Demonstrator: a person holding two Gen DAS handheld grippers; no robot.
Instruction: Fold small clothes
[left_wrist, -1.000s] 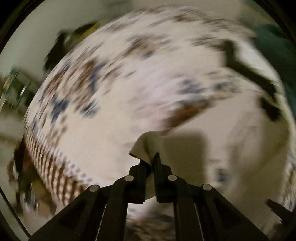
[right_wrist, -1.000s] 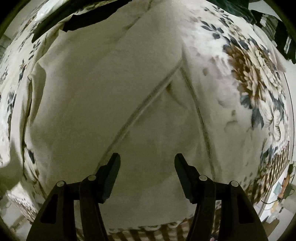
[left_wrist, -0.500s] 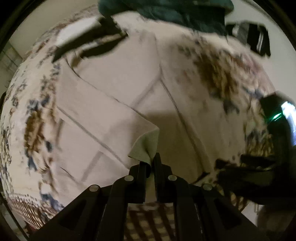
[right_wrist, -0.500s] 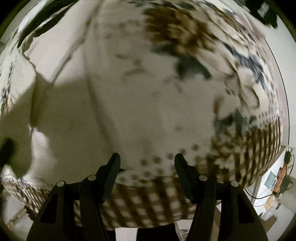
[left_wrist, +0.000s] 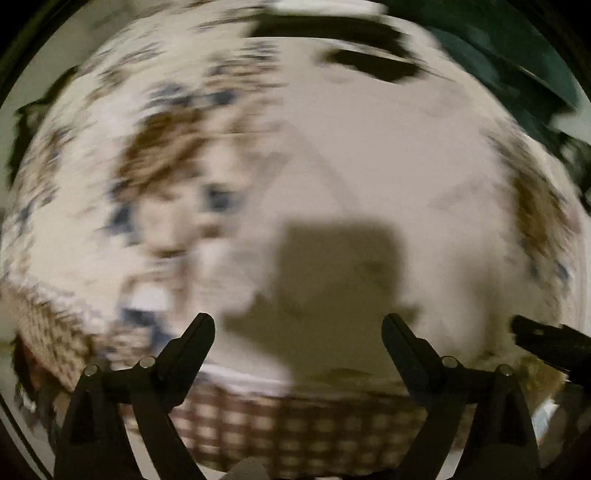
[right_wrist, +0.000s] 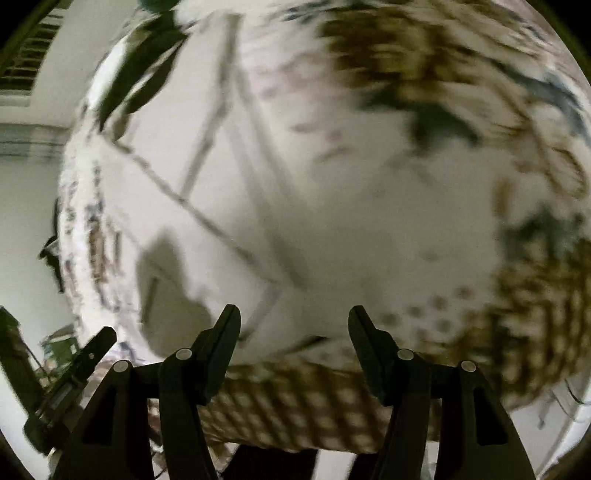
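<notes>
**Both grippers open and empty above the cream garment on the bedspread**

Left black two-finger gripper (left_wrist: 298, 330): jaws spread wide, nothing between them, held above the cloth; its blocky shadow (left_wrist: 332, 273) falls on the fabric ahead of the fingers. Picture heavily blurred.

Right black two-finger gripper (right_wrist: 294, 325): jaws parted, narrower than the left pair, nothing held. It sits over the near edge of the bed. Picture also blurred.

Pale cream cloth garment with darker seam lines (right_wrist: 229, 206): lies spread flat on the bed, in the middle toward the near edge. In the left wrist view it fills the centre (left_wrist: 369, 166). Seams cross it diagonally in the right wrist view. Fold state cannot be told through the blur.

White bedspread with brown and blue flower print and a brown checked border (left_wrist: 155, 155): carries the garment; the checked border runs along the near edge (right_wrist: 295, 410).

Dark teal cloth (left_wrist: 517, 74): at the far right corner of the bed.

Black elongated item (left_wrist: 373, 64): on the far edge beyond the garment; kind unclear.
</notes>
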